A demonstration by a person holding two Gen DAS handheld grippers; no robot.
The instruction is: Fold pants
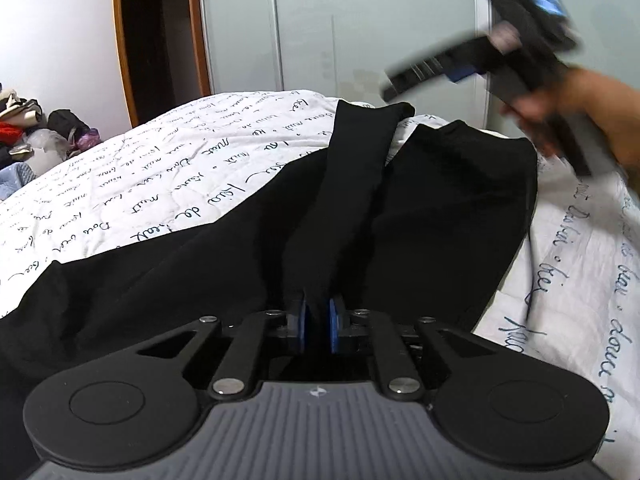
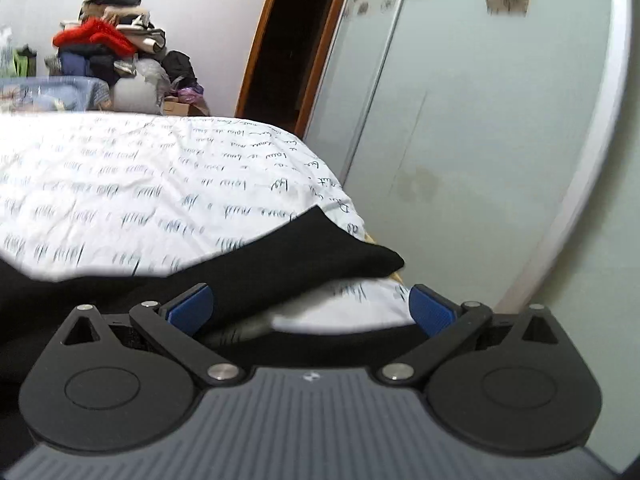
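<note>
The left gripper pinches a ridge of the black pants lying on the bed. The right gripper hangs spread, seemingly above a blurred leg; grabbing one layer could skew the fold

The left gripper sits low, pointing forward, its 2 blue pads drawn close together with a fold of black cloth pinched between them. The right gripper has its jaws spread wide, blue pads far apart and nothing clamped. Seen from the left wrist view, the right gripper is raised up and to the right, blurred, held by a bare hand
</note>
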